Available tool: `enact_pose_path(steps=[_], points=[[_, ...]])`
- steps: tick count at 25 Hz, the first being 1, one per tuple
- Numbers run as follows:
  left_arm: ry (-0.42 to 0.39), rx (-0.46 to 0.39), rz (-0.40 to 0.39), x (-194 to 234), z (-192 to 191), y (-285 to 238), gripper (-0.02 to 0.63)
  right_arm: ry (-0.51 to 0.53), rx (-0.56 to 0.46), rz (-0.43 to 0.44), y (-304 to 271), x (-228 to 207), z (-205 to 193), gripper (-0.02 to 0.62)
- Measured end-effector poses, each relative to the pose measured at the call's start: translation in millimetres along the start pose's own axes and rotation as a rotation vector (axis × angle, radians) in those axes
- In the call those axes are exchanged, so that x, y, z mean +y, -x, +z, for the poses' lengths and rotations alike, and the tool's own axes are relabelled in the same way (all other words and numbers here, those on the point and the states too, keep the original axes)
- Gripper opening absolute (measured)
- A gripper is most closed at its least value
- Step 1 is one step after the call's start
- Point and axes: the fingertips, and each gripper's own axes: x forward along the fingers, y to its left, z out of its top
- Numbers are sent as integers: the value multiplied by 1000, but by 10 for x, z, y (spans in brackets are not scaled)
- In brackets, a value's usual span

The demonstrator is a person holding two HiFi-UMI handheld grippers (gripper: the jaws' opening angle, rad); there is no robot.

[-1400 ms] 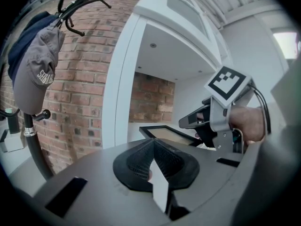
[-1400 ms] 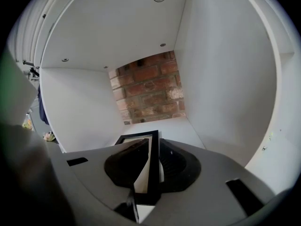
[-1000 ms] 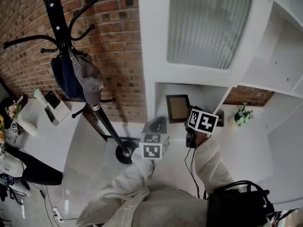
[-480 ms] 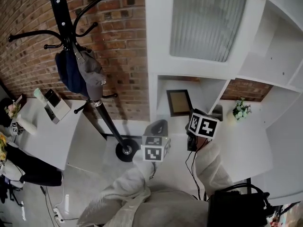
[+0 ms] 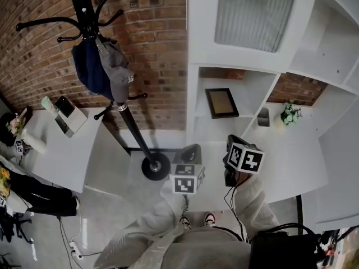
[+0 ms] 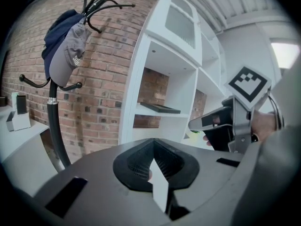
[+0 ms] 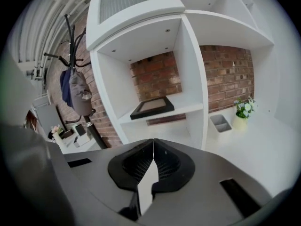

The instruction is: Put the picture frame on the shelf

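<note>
Black frame (image 5: 221, 102) lay on the shelf (image 5: 253, 98) at twelve o'clock; we held left gripper (image 6: 153, 160) and right gripper (image 7: 153, 157) forward, jaws pressed together, empty.

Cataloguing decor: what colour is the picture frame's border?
Black picture frame, clearest in the right gripper view.

Left tongs (image 6: 153, 147) closed, empty; right tongs (image 7: 153, 146) closed, empty.
</note>
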Motion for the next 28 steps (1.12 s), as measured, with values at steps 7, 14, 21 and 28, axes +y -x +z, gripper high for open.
enact_pose_path(steps=[7, 14, 21, 28], points=[[36, 92, -36, -162, -535, 175, 8, 10, 73, -2, 368, -73, -664, 25], [37, 112, -23, -407, -670, 253, 8, 3, 88, 37, 499, -177, -852, 25], [7, 88, 12, -546, -582, 293, 8, 20, 90, 101, 541, -188, -851, 25], [-4, 71, 42, -564, -509, 318, 8, 51, 75, 120, 558, -206, -797, 23]])
